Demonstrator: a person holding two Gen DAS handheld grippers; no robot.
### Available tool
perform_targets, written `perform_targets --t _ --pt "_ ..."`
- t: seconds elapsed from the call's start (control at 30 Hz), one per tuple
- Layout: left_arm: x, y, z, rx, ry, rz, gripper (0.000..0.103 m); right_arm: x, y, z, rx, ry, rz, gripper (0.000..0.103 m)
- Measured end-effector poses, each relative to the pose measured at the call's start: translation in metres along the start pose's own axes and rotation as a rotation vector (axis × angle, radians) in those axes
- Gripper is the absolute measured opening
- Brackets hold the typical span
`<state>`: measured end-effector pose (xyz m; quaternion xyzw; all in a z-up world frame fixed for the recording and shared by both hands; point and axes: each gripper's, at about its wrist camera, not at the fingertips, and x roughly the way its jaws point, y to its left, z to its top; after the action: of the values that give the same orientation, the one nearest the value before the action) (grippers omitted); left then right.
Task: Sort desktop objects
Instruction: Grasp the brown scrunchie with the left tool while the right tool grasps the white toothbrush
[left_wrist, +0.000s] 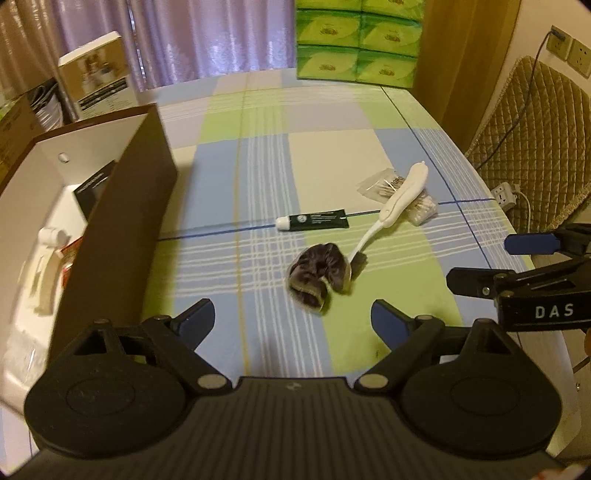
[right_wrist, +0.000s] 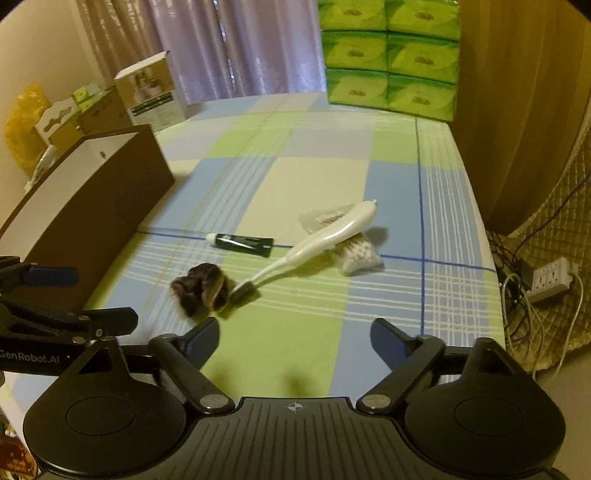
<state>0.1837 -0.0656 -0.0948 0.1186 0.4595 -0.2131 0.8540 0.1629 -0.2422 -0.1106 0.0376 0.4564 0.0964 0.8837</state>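
Observation:
A dark scrunchie lies on the checked cloth, touching the black head of a white brush. Behind them lies a dark green tube with a white cap. The brush handle rests over clear packets of cotton swabs. My left gripper is open, hovering just short of the scrunchie with nothing between its fingers. My right gripper is open too, near the front of the table, right of the scrunchie. Each gripper shows at the edge of the other's view.
A brown box with a white inside stands at the left, holding several items. Green tissue packs are stacked at the back. A carton sits back left. A power strip and cables lie on the floor to the right.

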Motion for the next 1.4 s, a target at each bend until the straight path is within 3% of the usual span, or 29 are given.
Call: perform_targets --t 0.2,0.5,0.67,0.73,0.8,1.03,1.13,1.23,1.33,1.4 --pt "0.031 -0.005 0.014 0.015 0.023 -0.027 0.089 0.019 -0.011 0.007 0.04 0.022 -0.019 0.065" --pt "0.083 -0.007 0.031 0.016 0.087 -0.047 0.08 0.045 -0.024 0.016 0.109 0.055 -0.038 0.063" --pt "0.102 -0.004 0.035 0.02 0.114 -0.062 0.06 0.056 -0.027 0.024 0.162 0.054 -0.022 0.063" --pt "0.106 0.0 0.035 0.013 0.123 -0.079 0.041 0.06 -0.025 0.027 0.173 0.048 -0.013 0.063" --pt "0.108 0.005 0.036 0.008 0.127 -0.09 0.033 0.065 -0.024 0.031 0.183 0.045 -0.001 0.062" --pt "0.109 0.032 0.044 -0.044 0.096 -0.053 0.029 0.087 -0.023 0.041 0.239 0.059 0.021 0.054" --pt "0.108 0.041 0.049 -0.034 0.077 0.002 0.02 0.094 -0.023 0.045 0.276 0.06 0.021 0.051" --pt "0.11 0.051 0.052 -0.041 0.083 0.023 0.02 0.104 -0.025 0.049 0.33 0.057 0.01 0.048" --pt "0.112 0.059 0.051 -0.063 0.097 0.015 0.02 0.113 -0.028 0.051 0.38 0.067 0.004 0.033" --pt "0.111 0.059 0.049 -0.06 0.096 0.012 0.019 0.117 -0.03 0.052 0.389 0.082 0.013 0.018"
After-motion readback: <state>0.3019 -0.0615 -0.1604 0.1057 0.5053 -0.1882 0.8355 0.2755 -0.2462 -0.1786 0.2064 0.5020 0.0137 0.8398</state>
